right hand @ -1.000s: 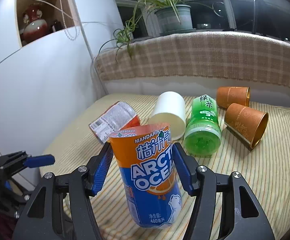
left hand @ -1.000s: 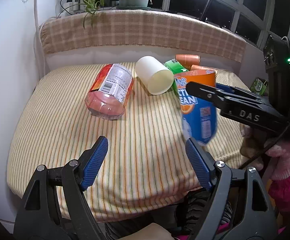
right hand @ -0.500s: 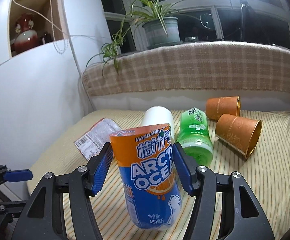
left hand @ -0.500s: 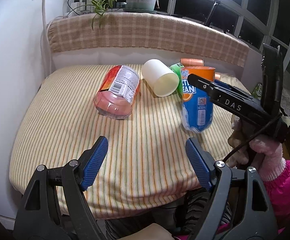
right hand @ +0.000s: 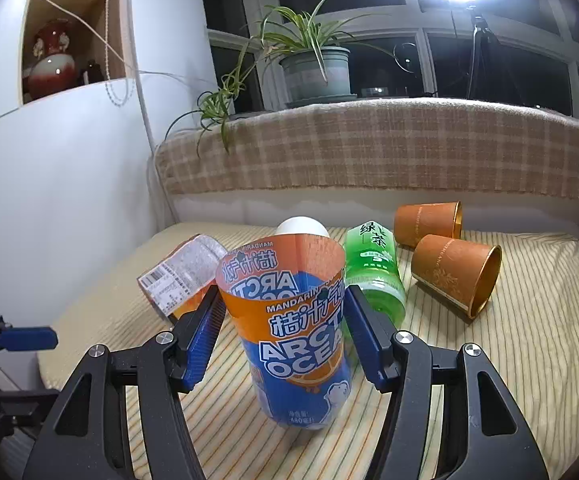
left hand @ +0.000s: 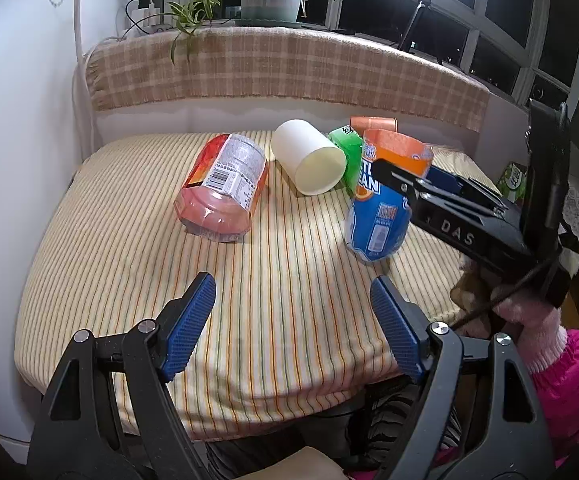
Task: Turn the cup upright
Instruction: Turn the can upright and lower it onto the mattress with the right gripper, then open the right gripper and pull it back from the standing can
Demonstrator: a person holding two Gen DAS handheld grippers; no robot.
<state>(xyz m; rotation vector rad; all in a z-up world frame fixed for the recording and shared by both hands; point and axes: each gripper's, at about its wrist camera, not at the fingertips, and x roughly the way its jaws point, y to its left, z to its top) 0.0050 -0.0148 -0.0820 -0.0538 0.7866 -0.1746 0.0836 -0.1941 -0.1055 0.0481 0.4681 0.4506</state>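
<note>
Right gripper (right hand: 281, 332) clamped on upright orange-blue cup (right hand: 297, 336), left gripper (left hand: 293, 328) apart, wrist view alone showing cup's open top.

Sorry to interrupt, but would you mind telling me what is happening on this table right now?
A person is setting cups upright with handheld tongs. The right tongs grip the orange-and-blue Arctic Ocean cup, which stands open end up on the striped tablecloth. The left tongs hang open and empty near the front edge. The white cup, green cup, red-labelled cup and two brown cups lie on their sides.
</note>
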